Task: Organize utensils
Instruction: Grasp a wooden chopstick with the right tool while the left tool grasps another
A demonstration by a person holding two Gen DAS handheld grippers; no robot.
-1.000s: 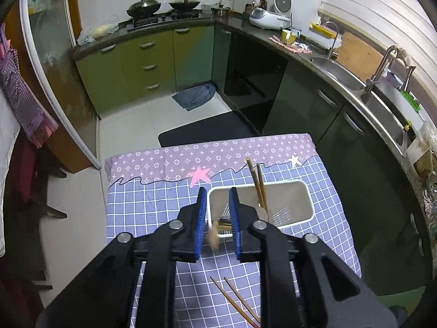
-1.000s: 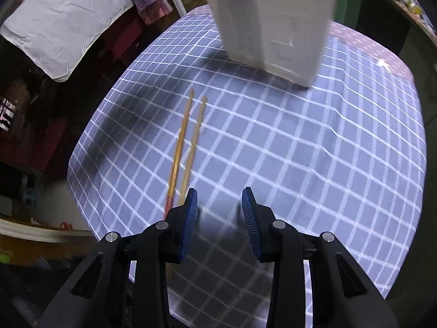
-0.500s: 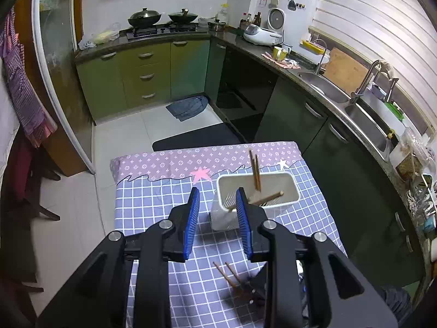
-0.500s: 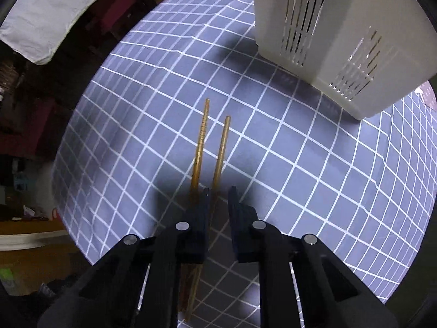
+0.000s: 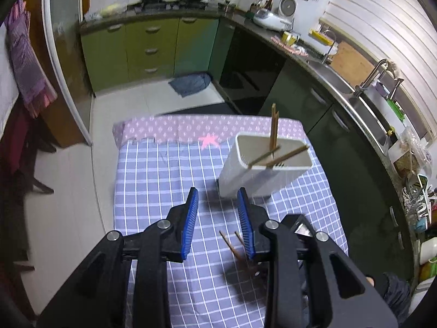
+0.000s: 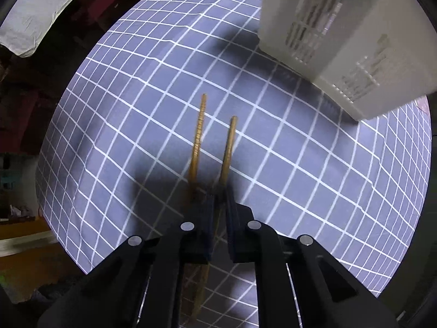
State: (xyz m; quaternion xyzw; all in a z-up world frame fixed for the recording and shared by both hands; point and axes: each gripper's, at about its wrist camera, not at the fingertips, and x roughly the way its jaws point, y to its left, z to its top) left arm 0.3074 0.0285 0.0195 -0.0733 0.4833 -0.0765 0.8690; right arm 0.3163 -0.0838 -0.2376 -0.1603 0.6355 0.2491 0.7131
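While right claw (image 6: 218, 191) pinches chopsticks (image 6: 199, 134), tablecloth (image 6: 300, 142) lies open.

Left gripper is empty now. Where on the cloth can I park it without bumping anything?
Bare checked tablecloth lies left of the white utensil holder, from the pink star to the near edge. Crowded: right half, where the right gripper is shut on the chopsticks below the holder. The left gripper hangs open.

Blue-checked tablecloth (image 6: 300, 150), white caddy (image 5: 262, 175)
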